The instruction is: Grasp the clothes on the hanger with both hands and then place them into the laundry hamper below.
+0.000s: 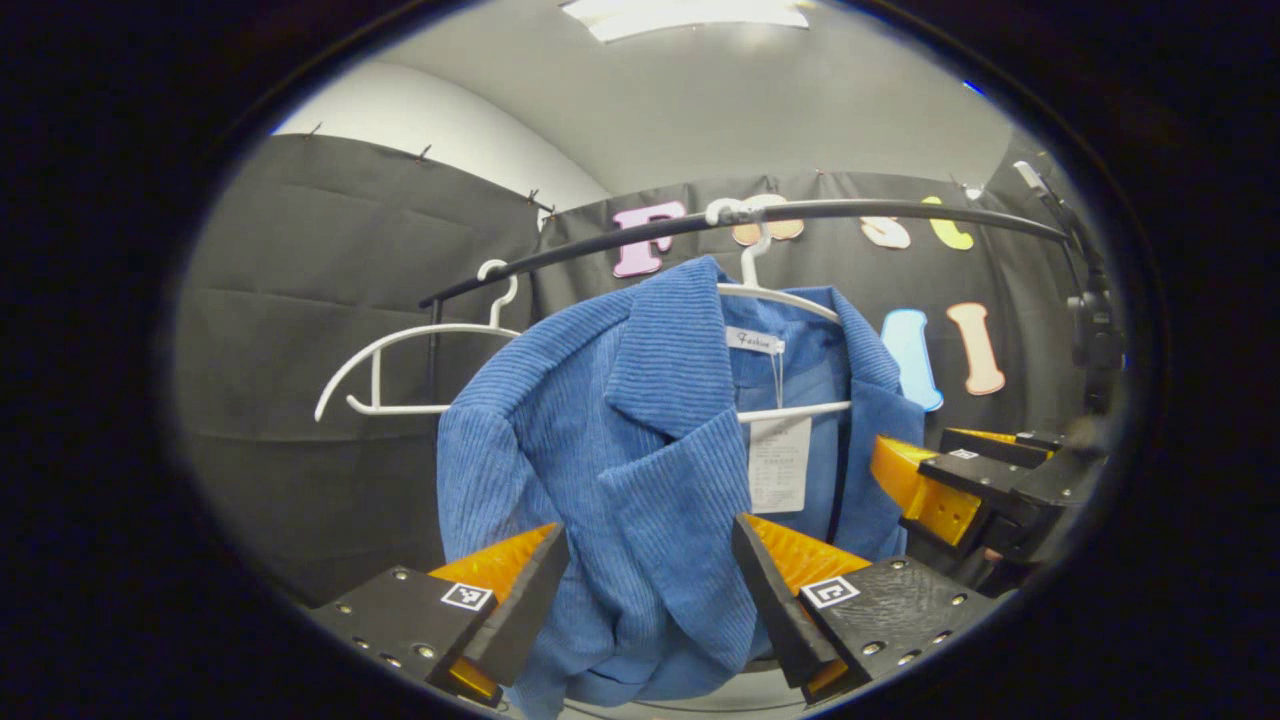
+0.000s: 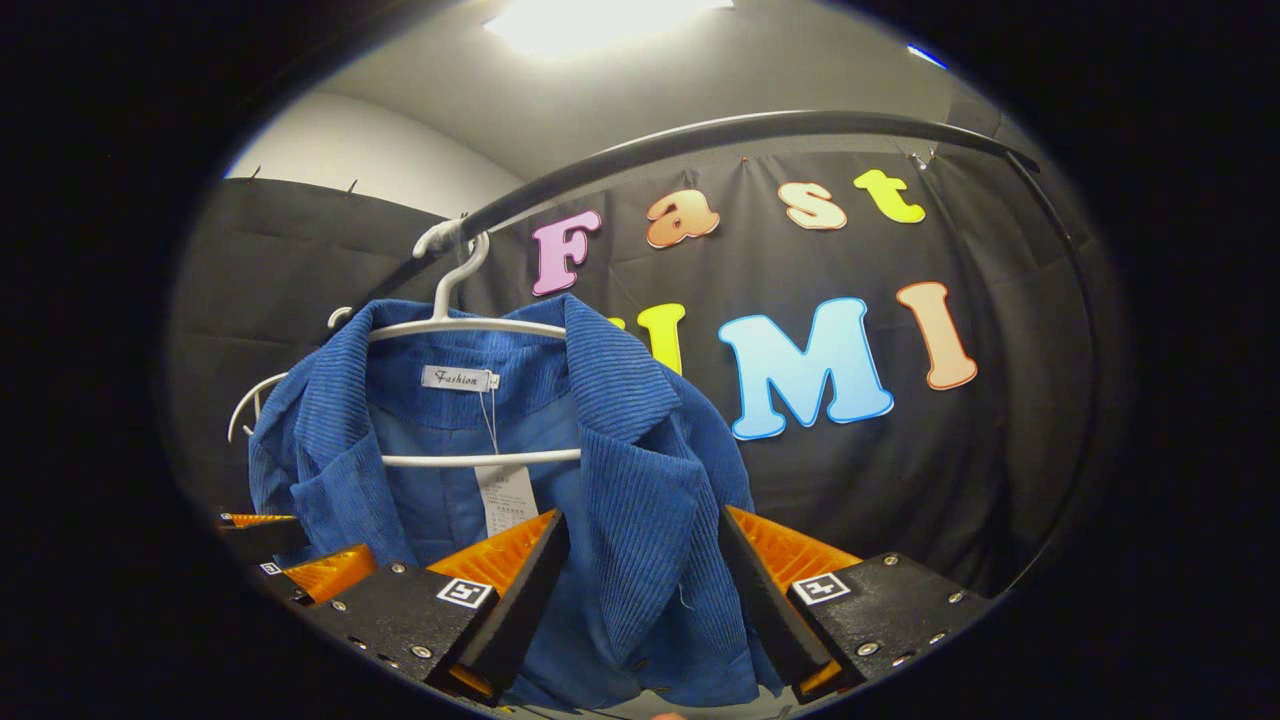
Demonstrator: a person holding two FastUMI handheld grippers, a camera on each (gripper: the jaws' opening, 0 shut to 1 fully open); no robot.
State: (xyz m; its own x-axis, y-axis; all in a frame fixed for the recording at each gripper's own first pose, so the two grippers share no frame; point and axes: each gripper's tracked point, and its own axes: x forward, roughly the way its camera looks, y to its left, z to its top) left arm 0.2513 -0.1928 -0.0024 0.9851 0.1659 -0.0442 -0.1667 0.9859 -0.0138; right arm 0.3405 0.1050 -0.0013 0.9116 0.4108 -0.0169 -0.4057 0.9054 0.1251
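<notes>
**Blue jacket on its hanger, framed by both tools**

In the left gripper view, the left tool (image 1: pixel 648 585) is seen nearest the camera, its two fingers spread apart at the bottom of the view. The lower front of the blue corduroy jacket (image 1: pixel 640 470) is seen between them; whether either finger touches the cloth cannot be told. The jacket is hung on a white hanger (image 1: pixel 790 300), which is hooked over a dark rail (image 1: pixel 900 210). A second, bare white hanger (image 1: pixel 400 350) is hung on the same rail beside it. The right tool (image 1: pixel 935 480) is seen at the jacket's far edge, with its fingers apart.

In the right gripper view, the right tool (image 2: pixel 642 585) is shown nearest, fingers parted, with the jacket's (image 2: pixel 620 470) lapel and front panel lying between them. The jacket is carried by the white hanger (image 2: pixel 470 325) under the rail (image 2: pixel 750 125). A paper tag (image 2: pixel 505 497) is hung inside the collar. The left tool (image 2: pixel 290 555) is seen low at the jacket's other side.
</notes>
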